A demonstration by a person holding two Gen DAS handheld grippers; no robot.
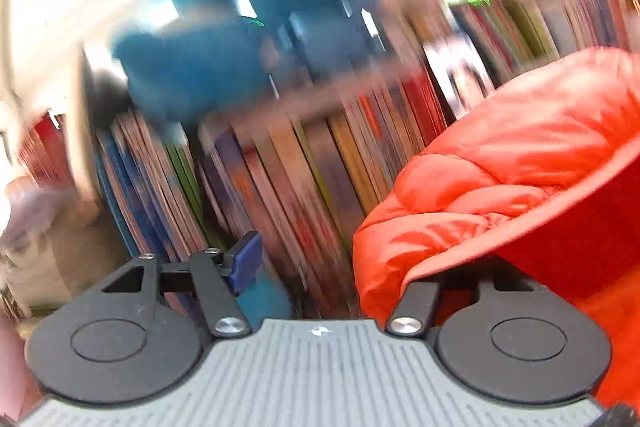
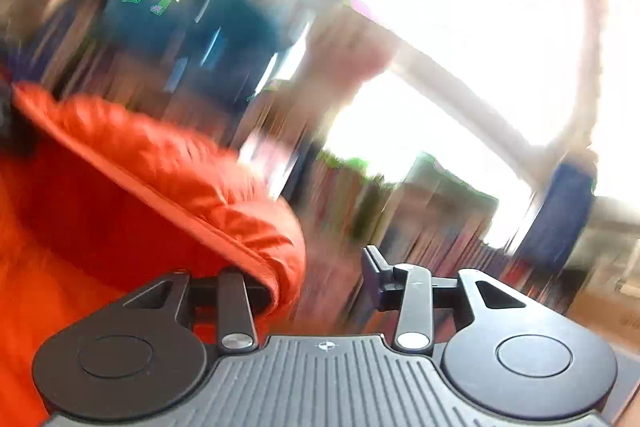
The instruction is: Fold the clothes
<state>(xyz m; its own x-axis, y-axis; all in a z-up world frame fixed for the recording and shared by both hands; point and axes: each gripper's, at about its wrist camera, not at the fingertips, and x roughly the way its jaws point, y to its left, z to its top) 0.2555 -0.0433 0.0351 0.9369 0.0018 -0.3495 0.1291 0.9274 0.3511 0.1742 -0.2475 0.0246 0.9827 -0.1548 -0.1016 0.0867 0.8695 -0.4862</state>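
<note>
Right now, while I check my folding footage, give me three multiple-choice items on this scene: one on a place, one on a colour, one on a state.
1. In the left wrist view, the orange puffy quilted jacket lies:
A) on the left
B) on the right
C) out of view
2. The visible pad of the left tongs is:
A) blue
B) green
C) yellow
3. The jacket is:
A) folded flat
B) on a hanger
C) bunched up

Key:
1 B: it covers the tongs' finger on the picture's right.
2 A: the pad on the left finger is dark blue.
3 C: both views show rumpled folds.
</note>
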